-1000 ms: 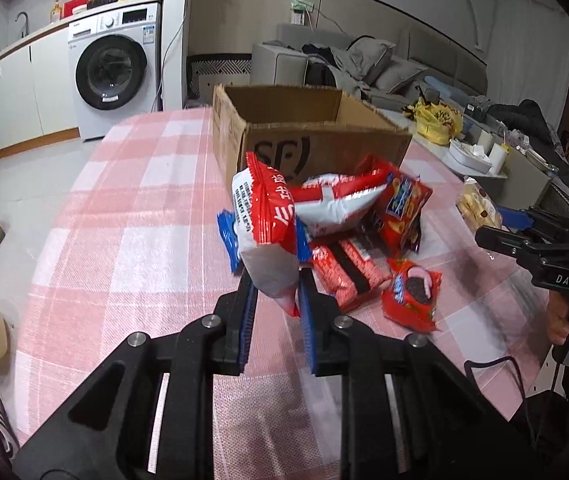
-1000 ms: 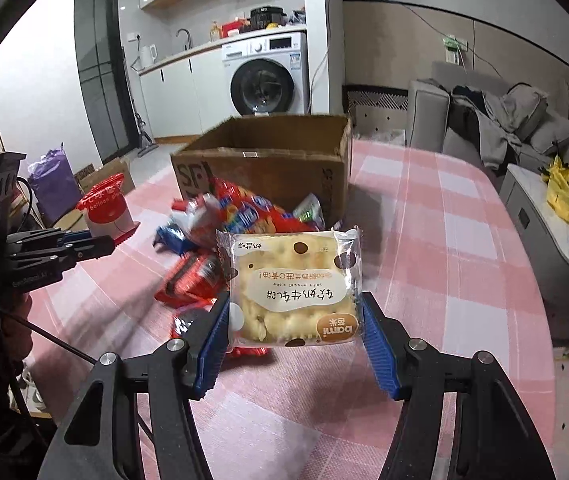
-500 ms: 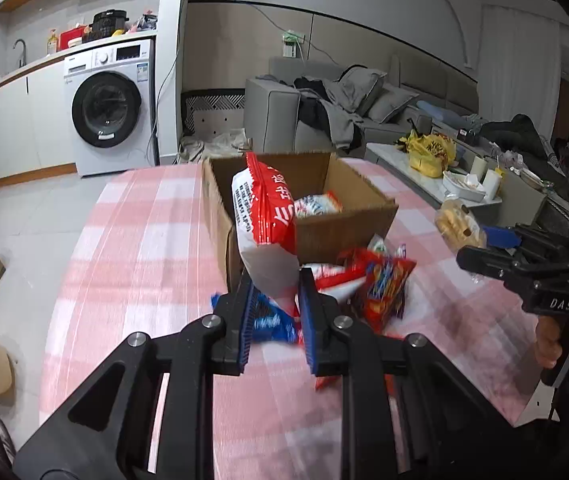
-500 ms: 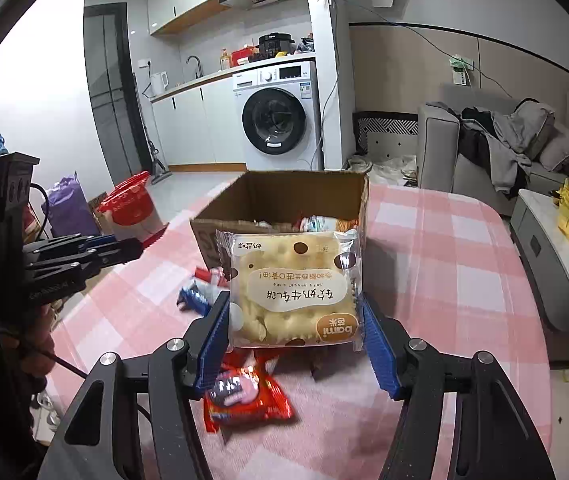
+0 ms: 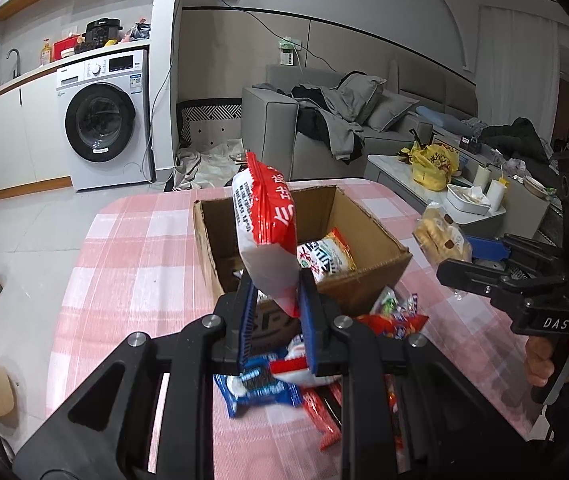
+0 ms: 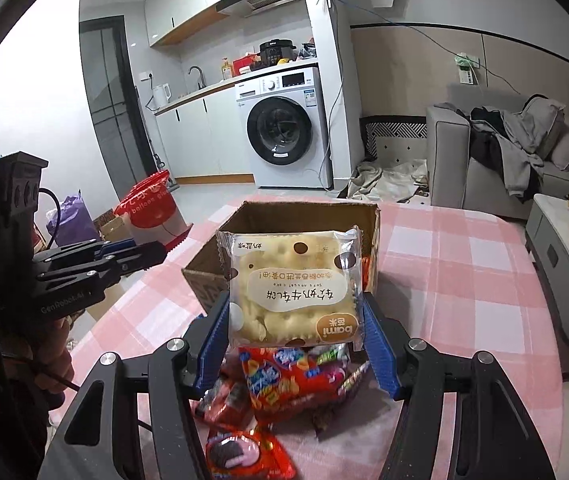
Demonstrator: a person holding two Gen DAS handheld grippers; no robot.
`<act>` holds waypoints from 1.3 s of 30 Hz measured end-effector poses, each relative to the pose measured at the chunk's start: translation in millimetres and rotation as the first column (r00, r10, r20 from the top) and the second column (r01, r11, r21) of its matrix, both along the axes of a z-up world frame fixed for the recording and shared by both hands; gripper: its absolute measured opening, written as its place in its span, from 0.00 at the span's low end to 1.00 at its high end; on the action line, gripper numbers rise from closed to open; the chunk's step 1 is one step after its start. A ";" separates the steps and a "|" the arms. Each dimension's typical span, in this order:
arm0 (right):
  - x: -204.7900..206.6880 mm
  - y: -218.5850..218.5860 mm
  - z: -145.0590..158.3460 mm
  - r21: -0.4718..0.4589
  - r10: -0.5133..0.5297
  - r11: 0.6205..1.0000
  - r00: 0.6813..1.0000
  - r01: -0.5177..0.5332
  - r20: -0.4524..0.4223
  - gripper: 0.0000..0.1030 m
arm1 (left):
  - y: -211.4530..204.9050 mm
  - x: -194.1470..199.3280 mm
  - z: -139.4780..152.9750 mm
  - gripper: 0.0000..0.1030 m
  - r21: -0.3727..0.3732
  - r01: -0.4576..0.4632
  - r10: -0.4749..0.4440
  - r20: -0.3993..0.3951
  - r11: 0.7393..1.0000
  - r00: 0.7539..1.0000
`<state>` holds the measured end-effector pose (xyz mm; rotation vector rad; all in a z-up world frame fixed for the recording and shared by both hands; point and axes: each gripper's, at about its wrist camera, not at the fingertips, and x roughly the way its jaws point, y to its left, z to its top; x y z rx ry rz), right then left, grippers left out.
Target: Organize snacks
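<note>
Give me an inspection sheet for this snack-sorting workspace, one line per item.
Surface: table with pink checked cloth.
Job's things: open cardboard box holding at least one packet; loose snack pile in front of it.
Clutter: nothing else seen on the cloth.
Grippers: left gripper shut on a red-and-white bag; right gripper shut on a biscuit pack.
Cables: black lead on the left gripper.
Surroundings: washing machine, grey sofa.

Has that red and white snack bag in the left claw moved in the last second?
Yes. The red and white bag has risen: it now sits above the cardboard box, not down by the snack pile.
</note>
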<state>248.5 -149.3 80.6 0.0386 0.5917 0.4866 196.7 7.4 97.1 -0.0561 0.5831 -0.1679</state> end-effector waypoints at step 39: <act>99.9 22.9 -33.6 0.012 0.042 0.999 0.996 -0.042 -0.075 0.61 | -24.4 124.1 -58.5 0.17 0.028 0.034 -0.031 -0.102 0.999 0.994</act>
